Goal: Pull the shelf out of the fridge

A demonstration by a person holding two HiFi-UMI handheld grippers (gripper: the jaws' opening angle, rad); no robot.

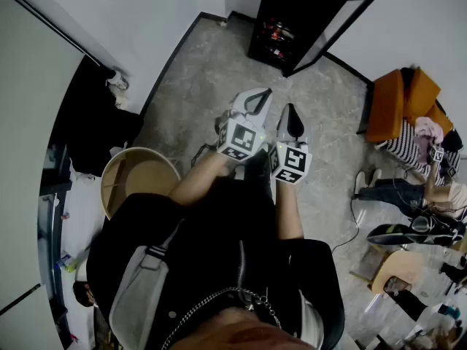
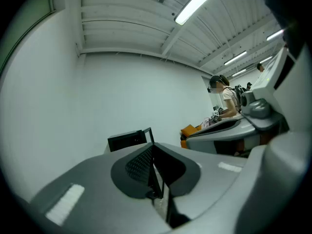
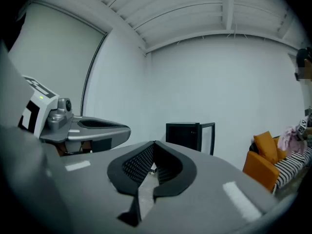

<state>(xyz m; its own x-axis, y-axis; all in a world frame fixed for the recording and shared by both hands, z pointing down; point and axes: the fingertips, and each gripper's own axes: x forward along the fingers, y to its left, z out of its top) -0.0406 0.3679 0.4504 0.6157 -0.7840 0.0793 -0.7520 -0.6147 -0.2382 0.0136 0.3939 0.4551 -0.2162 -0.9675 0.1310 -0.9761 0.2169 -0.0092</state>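
both tongs are closed on nothing: the left tongs [image 1: 260,98] [image 2: 152,149] and the right tongs [image 1: 292,112] [image 3: 154,146] each have their pads pressed together with nothing between them. you hold them side by side in front of your waist, about level, tips pointing ahead.

the fridge [image 1: 293,19] [image 2: 127,139] [image 3: 183,135] stands on the floor [image 1: 211,71] against the far wall, well apart from both tongs, straight ahead and a little to your right. its glass door [image 1: 332,28] [image 3: 207,137] is already swung open towards your right, so the mouth faces you. something red sits inside, but the shelf itself is too small and dark to pick out from here.

neither hand is clearly nearer. the right tongs line up more closely with the opening, though: in the right gripper view the fridge sits just right of the tips. the shelf should slide out along the fridge's depth, towards you, so walk in first, then open the tongs and meet its front edge square on.
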